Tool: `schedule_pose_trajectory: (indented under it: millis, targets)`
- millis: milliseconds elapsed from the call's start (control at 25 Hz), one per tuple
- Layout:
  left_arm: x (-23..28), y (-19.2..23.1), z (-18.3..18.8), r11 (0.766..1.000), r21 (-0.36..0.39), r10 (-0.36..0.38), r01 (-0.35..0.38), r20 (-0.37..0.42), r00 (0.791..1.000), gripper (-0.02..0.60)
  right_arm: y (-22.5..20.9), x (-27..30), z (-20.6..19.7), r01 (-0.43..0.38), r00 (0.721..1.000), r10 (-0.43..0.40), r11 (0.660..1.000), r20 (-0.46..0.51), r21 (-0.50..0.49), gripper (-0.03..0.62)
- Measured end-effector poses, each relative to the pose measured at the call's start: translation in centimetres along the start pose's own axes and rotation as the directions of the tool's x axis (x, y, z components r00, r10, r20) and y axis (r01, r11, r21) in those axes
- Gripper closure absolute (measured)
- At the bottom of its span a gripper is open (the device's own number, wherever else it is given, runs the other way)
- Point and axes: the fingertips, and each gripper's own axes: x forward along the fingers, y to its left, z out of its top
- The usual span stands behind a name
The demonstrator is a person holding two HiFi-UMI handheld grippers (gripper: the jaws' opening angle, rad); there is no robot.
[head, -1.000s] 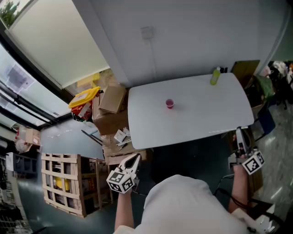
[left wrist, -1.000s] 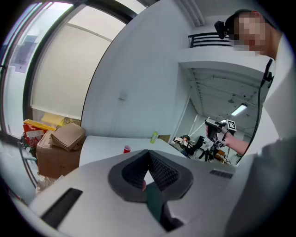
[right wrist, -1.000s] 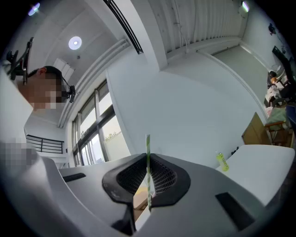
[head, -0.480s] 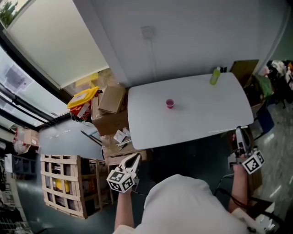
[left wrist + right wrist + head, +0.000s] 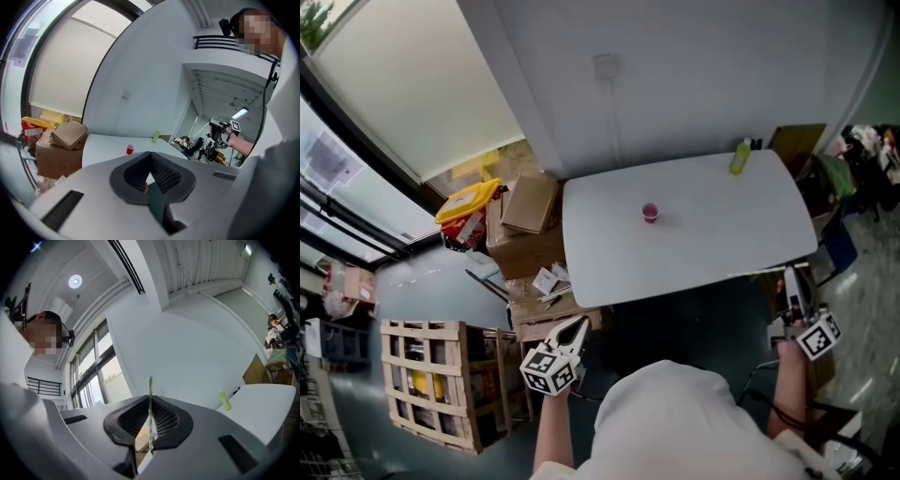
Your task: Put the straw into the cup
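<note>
Nearest the person, the left gripper point(image 5: 577, 326) and right gripper point(image 5: 789, 276) are held below the near edge of the white table point(image 5: 712, 253), both short of it. The left gripper view shows its jaws closed together with nothing between them. Only the right gripper view resolves the straw point(image 5: 150, 386): green-and-white striped, upright, clamped between that gripper's closed jaws. The head view does not show the straw clearly.

Farther off, the red cup point(image 5: 651, 213) stands upright near the middle of the table, well apart from both grippers. It also appears in the left gripper view point(image 5: 130, 149), but not in the right gripper view. A green bottle point(image 5: 741, 157) stands at the far right edge and appears in all three views. Cardboard boxes point(image 5: 530, 202) lie left of the table.
</note>
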Motion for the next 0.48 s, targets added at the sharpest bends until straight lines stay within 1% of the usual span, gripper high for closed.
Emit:
schedule_pose_trajectory:
  millis: [480]
  targets:
    - [-2.5,2.9,0.0,0.998,0.02,-0.057,0.058,-0.022,0.998,0.579,4.4,0.1,-3.1,0.048,0.999,-0.048,0.999,0.002,-0.022,0.548]
